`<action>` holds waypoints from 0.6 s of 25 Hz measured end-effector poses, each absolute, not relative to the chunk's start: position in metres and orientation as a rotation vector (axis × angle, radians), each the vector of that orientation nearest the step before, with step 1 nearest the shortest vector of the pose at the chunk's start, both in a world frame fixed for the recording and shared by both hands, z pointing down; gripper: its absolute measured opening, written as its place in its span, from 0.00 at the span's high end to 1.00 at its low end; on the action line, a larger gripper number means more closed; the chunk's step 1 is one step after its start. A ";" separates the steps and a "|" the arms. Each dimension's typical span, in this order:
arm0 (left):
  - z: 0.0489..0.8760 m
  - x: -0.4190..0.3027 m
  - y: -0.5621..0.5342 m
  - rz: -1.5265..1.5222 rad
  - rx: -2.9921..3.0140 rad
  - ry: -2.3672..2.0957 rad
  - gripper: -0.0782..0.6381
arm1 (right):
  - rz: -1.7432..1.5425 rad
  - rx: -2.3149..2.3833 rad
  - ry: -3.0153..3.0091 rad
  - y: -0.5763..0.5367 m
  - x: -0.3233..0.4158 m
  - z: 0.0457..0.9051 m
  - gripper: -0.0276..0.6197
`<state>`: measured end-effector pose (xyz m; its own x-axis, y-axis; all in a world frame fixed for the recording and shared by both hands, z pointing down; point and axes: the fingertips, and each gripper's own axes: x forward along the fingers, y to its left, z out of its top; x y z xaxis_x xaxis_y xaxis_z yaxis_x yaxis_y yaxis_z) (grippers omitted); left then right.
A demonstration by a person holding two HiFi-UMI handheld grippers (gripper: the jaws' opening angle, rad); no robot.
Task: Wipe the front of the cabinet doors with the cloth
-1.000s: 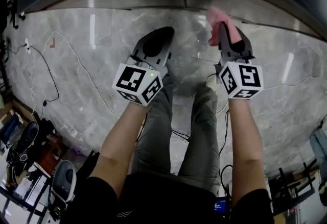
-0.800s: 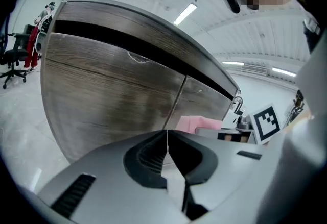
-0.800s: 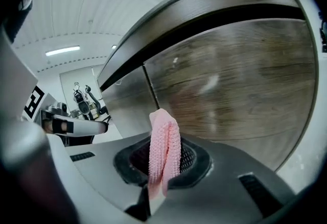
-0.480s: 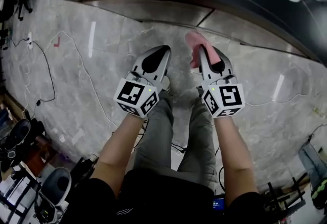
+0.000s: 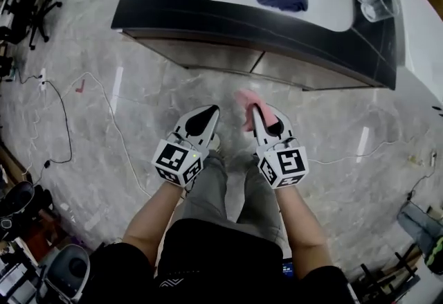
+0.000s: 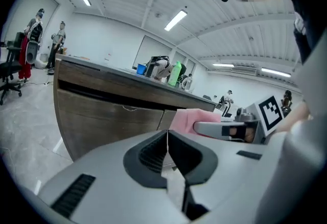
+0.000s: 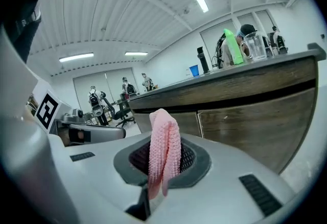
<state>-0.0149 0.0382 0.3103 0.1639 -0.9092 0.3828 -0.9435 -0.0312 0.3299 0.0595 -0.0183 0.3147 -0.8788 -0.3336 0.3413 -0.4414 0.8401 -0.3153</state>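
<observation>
We clench the cloth (image 7: 164, 146) in right gripper (image 5: 252, 111) fingers, left gripper (image 5: 210, 111) clenched empty; thin pinch may slip once dragged across cabinet doors (image 7: 240, 116) ahead of the fingers.

The cloth (image 7: 164, 151) is a pink ribbed knit, soft and matt; the left gripper (image 6: 167, 139) and right gripper (image 7: 163, 131) have smooth matt grey plastic shells with dark ridged pads (image 7: 190, 159); the cabinet doors (image 7: 255, 116) show dull brown wood grain; the floor (image 5: 138, 122) is glossy grey marble-like stone; the countertop (image 5: 166, 12) is dark and shiny.
</observation>
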 end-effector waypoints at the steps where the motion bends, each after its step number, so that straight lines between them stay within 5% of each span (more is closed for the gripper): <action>1: 0.304 -0.012 0.039 0.102 1.953 -1.746 0.87 | 0.567 0.598 -2.744 -0.016 0.064 0.309 0.89; 15: 0.212 0.032 0.048 0.129 2.116 -1.676 0.87 | 0.541 0.673 -2.750 -0.002 0.128 0.213 0.89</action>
